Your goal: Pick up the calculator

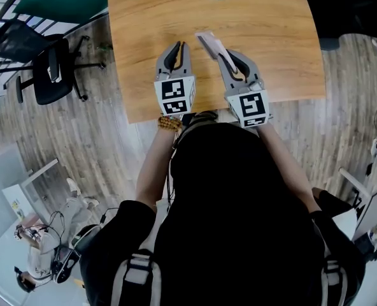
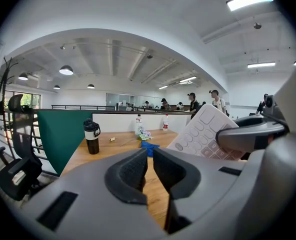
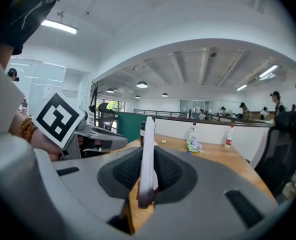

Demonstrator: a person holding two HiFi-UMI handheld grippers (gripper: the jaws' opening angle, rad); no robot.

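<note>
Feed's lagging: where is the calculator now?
Head view, right of centre: the flat white calculator is clamped edge-on in the right gripper, above the wooden table.

No word or number can be read clearly in any of my views. My left gripper and my right gripper each carry a cube with a black-and-white square marker, the left marker and the right marker. These are coded patterns, not lettering. The calculator shows rows of pale keys, and their marks are too faint to read. On the desk, the black flask has a white band with a small dark mark, and a bottle bears a red label. The print on both is too small to make out.
</note>
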